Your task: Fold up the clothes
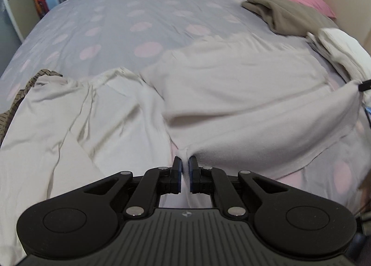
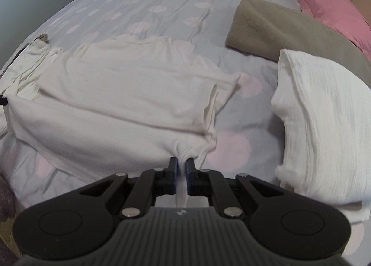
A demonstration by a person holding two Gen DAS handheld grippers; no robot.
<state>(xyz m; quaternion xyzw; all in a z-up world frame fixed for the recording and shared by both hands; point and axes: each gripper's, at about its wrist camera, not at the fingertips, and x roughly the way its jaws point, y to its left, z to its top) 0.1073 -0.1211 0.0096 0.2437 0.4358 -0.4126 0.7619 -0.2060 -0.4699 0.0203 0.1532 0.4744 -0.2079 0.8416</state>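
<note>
A cream garment [image 1: 243, 94] lies partly folded on the bed, its near edge lifted between my two grippers. My left gripper [image 1: 185, 161] is shut on a pinch of its near edge. The right gripper's tip [image 1: 364, 85] shows at the right edge of the left wrist view, holding the cloth's other corner. In the right wrist view the same garment [image 2: 129, 94] lies ahead, and my right gripper [image 2: 181, 163] is shut on a bunched bit of its edge. The left gripper's tip [image 2: 3, 101] shows at the far left there.
Grey bedspread with pink dots [image 1: 139, 18]. Another pale garment [image 1: 69, 113] lies at the left over a striped one [image 1: 27, 83]. A folded white textured cloth [image 2: 324, 127], a folded olive-brown cloth [image 2: 278, 27] and a pink pillow [image 2: 336, 6] are at the right.
</note>
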